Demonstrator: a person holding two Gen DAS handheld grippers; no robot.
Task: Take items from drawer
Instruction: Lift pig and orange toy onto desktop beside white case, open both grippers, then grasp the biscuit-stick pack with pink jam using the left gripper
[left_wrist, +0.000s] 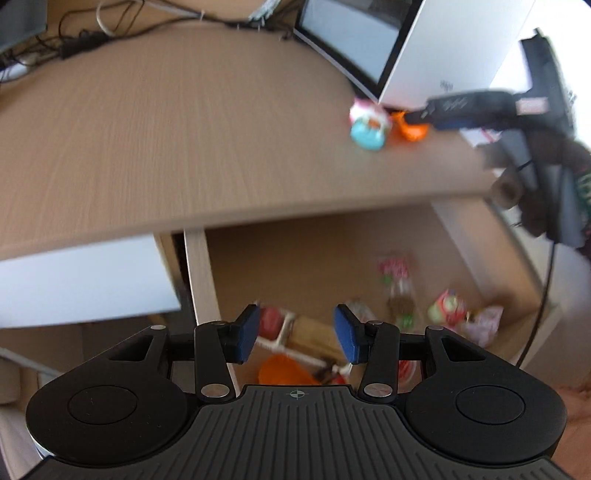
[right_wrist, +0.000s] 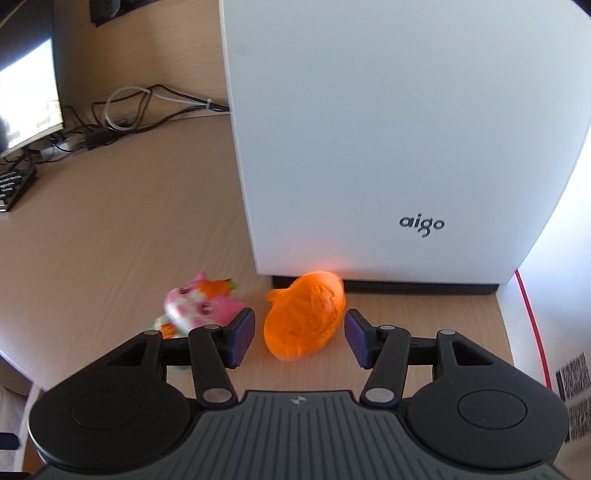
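The open drawer (left_wrist: 480, 266) under the desk holds several small items: a red one in a white holder (left_wrist: 273, 325), an orange toy (left_wrist: 284, 371), a patterned packet (left_wrist: 397, 277) and a pink-green toy (left_wrist: 448, 308). My left gripper (left_wrist: 295, 334) hangs open above the drawer's near left part, with nothing between its fingers. On the desk top lie an orange toy (right_wrist: 304, 319) and a pink cat-like toy (right_wrist: 201, 304). My right gripper (right_wrist: 299, 338) is open, its fingers standing apart on either side of the orange toy. The left wrist view shows that same right gripper (left_wrist: 424, 114) beside both toys (left_wrist: 369, 125).
A white computer case (right_wrist: 369, 129) marked aigo stands right behind the toys on the wooden desk (left_wrist: 184, 129). Cables (right_wrist: 122, 114), a monitor (right_wrist: 26, 96) and a keyboard (right_wrist: 11, 184) sit at the far left. A person's sleeve (left_wrist: 565, 192) shows at the right.
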